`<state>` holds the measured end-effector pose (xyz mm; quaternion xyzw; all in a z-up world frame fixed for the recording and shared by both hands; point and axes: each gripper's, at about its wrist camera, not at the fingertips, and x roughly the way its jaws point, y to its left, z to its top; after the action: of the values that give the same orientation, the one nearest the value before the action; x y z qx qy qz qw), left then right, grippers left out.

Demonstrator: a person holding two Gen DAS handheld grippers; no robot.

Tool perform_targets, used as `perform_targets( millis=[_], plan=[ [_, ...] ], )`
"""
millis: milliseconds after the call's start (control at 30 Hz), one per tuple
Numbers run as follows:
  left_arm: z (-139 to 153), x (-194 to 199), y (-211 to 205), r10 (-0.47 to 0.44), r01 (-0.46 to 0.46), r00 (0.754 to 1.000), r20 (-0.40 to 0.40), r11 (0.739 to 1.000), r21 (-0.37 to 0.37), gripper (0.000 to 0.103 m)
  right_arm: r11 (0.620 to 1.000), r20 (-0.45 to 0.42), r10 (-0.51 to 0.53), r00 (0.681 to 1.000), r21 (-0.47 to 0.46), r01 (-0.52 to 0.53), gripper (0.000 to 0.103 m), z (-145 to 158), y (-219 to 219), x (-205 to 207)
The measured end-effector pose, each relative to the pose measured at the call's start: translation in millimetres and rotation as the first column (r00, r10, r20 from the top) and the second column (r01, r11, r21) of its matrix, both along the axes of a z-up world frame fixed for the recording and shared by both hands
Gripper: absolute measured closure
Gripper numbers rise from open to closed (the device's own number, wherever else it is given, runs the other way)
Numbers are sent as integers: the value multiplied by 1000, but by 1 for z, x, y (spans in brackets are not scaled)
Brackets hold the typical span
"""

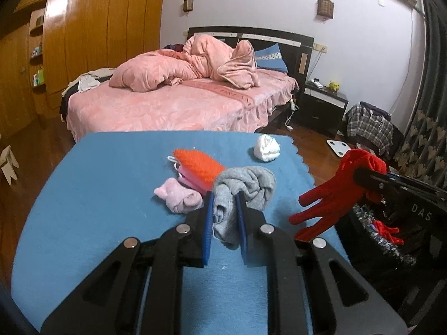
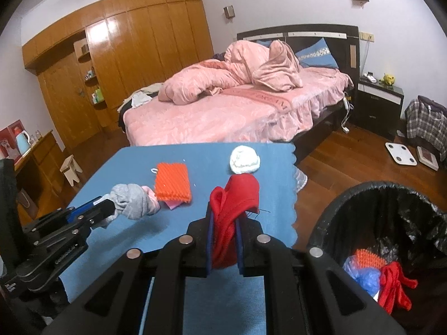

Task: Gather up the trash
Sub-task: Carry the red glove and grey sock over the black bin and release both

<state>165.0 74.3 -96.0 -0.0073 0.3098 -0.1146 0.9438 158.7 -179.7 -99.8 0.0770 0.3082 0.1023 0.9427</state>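
Blue felt covered the counter where two hand-held claws worked over a scatter of cast-off fabric. The left claw was pinching a knotted grey sock between its blue pads, the bundle's loose end hanging below the jaws, clear of the felt. Just left of that claw lay a rolled pink sock, and just beyond its tips an orange scrubbing pad rested on a pink cloth. A balled white sock sat farther ahead and to its right, near the counter's scalloped far edge.

The right claw was clamped on a red glove, the cuff bunched above the jaws and the fingers drooping below them. To the right of that claw and lower stood a trash bin lined with a black bag, beside the counter. Inside it lay a second red glove, a crumpled blue bag and another orange pad. Behind both claws, across the wooden floor, a pink-quilted bed filled the room.
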Motion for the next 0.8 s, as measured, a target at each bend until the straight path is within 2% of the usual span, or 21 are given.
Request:
perform_targets(
  millis=[400,800],
  plan=[
    [34,-17,-19,-38,39,998,57,999,-14,88,1000,73,-20,997,1,20,90,33,-15,-21],
    [50,-27,-55,-116,118,989,91,993,-17,88,994,123,-104,987,-22,107,90,55,-65,-49]
  ],
)
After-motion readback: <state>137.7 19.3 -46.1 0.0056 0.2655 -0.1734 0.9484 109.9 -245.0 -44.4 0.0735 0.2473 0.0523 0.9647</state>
